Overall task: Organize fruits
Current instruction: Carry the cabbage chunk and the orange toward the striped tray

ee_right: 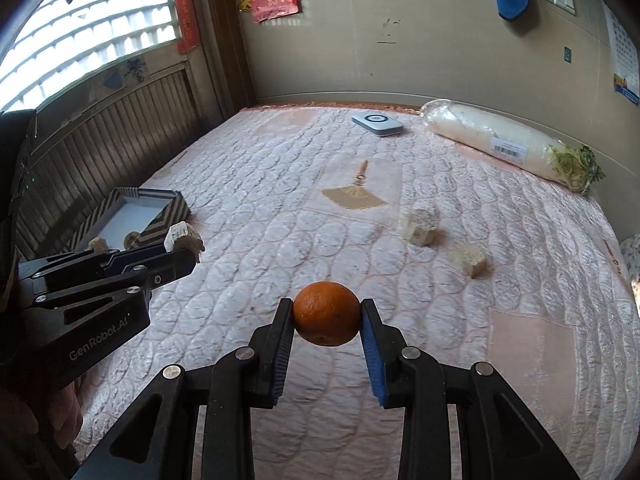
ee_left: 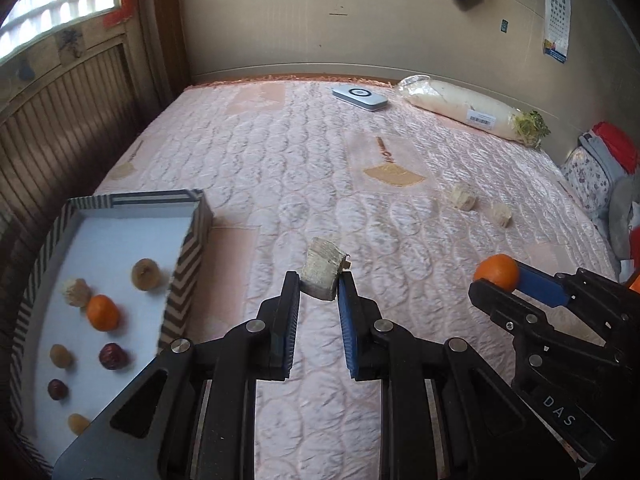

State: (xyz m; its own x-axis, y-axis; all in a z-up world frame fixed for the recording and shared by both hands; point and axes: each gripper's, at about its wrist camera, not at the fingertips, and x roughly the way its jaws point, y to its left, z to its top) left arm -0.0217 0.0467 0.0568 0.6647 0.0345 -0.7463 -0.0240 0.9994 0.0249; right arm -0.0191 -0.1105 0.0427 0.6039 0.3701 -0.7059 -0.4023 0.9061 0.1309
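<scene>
My left gripper [ee_left: 319, 280] is shut on a pale fibrous chunk [ee_left: 323, 273], held above the pink quilted bed. To its left sits a striped box [ee_left: 188, 256] with a white floor, holding an orange [ee_left: 103, 312], two dark red dates [ee_left: 113, 356] and several tan dried pieces. My right gripper [ee_right: 326, 312] is shut on an orange [ee_right: 326, 314]; the left wrist view shows that orange [ee_left: 497, 272] at the right. In the right wrist view the left gripper [ee_right: 188, 246] carries its chunk [ee_right: 182, 237] near the box [ee_right: 160, 220]. Two more pale chunks [ee_right: 419, 227] [ee_right: 472, 258] lie on the bed.
A long white radish [ee_right: 500, 142] in plastic wrap and a small grey device [ee_right: 377, 123] lie near the far wall. A slatted wooden panel [ee_left: 60, 128] runs along the bed's left side. Folded clothes [ee_left: 600, 168] are piled at the right edge.
</scene>
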